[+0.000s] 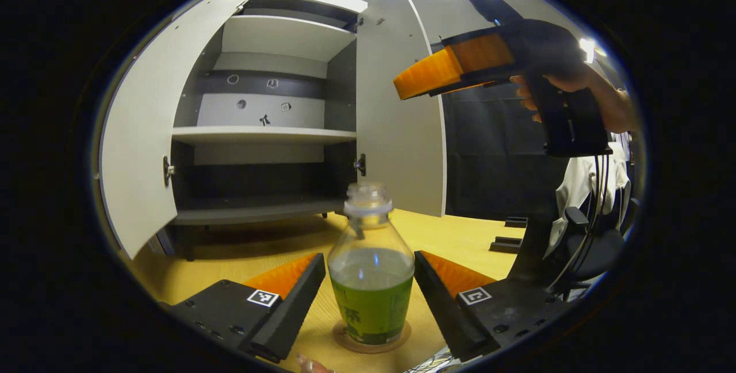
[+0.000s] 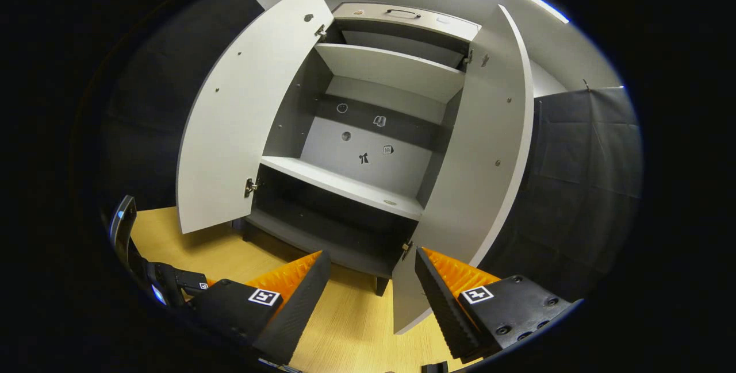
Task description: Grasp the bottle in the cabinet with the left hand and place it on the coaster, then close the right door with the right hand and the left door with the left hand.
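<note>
**Two cameras, one cabinet**

Your left gripper view sits low over the table (image 1: 460, 235), close behind the bottle (image 1: 371, 281), facing the open cabinet (image 1: 264, 134) head-on. Your right gripper view rides higher and nearer, tilted down at the cabinet (image 2: 356, 183) from its right side. Both share the cabinet interior, both doors and the wooden table (image 2: 351, 327).
</note>
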